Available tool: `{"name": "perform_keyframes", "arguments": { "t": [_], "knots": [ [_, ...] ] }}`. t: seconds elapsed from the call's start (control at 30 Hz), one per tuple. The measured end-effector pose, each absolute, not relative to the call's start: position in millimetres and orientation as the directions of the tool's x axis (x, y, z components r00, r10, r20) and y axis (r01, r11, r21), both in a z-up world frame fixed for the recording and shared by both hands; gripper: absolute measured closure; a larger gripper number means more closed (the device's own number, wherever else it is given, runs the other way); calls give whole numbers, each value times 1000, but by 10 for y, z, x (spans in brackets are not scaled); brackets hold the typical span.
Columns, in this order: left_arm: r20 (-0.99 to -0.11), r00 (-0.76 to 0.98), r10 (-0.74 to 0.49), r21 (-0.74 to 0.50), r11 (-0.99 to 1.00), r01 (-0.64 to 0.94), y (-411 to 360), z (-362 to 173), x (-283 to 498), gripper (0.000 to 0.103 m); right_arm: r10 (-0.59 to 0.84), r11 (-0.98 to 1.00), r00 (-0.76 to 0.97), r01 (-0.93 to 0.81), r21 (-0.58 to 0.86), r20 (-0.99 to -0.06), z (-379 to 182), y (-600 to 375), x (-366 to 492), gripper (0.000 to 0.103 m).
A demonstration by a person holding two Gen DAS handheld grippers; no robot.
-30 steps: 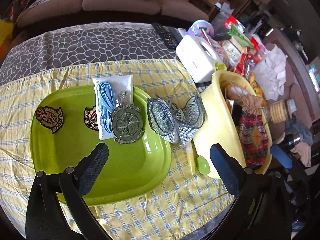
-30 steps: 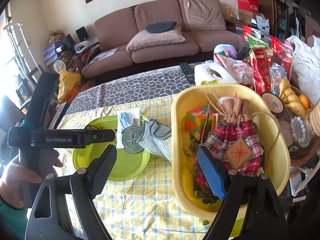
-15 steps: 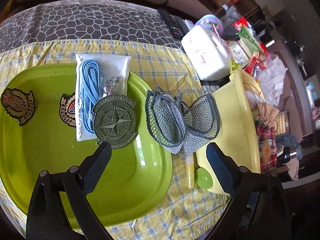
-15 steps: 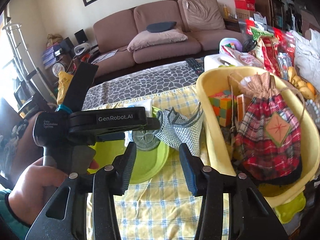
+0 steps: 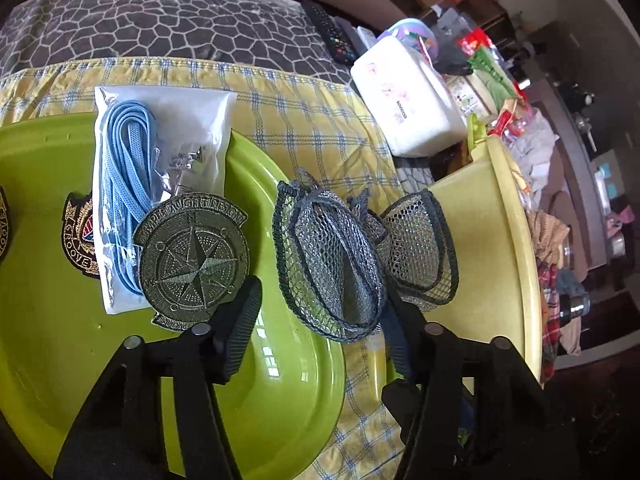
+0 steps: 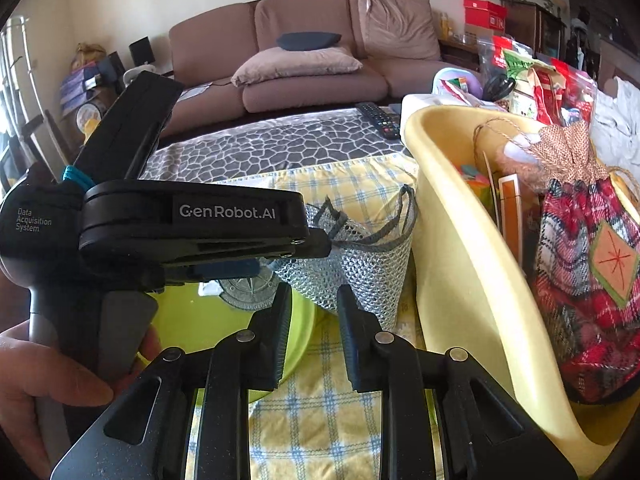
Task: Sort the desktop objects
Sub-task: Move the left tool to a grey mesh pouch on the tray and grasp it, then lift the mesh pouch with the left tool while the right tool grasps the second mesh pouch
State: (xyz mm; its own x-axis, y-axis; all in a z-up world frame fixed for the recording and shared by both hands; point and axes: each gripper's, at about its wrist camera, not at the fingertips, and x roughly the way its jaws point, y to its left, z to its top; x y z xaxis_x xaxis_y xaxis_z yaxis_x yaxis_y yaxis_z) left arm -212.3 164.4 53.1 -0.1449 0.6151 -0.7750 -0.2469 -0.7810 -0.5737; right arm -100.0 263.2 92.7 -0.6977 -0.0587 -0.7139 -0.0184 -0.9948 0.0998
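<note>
Closing my left gripper (image 5: 320,312) around the mesh pouch (image 5: 340,256), not yet pinched, I risk snagging only netting; my right gripper (image 6: 312,320) closes empty.

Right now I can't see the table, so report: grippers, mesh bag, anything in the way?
Left gripper closing around mesh bag, grip unconfirmed. Right gripper closing, empty, short of it. Bag wedged between green tray and yellow tub.
</note>
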Motion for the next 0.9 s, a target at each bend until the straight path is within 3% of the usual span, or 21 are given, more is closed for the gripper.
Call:
{"name": "perform_keyframes", "arguments": {
  "t": [0.13,0.2,0.43,0.67,0.9],
  "knots": [
    [-773,-140,619,-574,-775,-264,1705,517,-2111,75,-66,-994,-695,-17,108,-716,924,2636,-979,80],
    [-763,-143,630,-585,-768,-262,1709,537,-2100,95,-72,-993,-699,-16,115,-712,954,2639,-953,79],
    [-662,-224,715,-661,-698,-276,1444,1034,-2023,95,-114,-990,-755,34,135,-646,1206,2704,-850,78],
    [-562,-329,759,-702,-648,-296,782,1662,-1813,95,-152,-974,-848,43,220,-508,1714,2970,-661,59],
    [-573,-425,701,-677,-697,-238,-57,1712,-1492,95,-148,-973,-830,27,227,-537,1723,2957,-739,56]
  ]
}}
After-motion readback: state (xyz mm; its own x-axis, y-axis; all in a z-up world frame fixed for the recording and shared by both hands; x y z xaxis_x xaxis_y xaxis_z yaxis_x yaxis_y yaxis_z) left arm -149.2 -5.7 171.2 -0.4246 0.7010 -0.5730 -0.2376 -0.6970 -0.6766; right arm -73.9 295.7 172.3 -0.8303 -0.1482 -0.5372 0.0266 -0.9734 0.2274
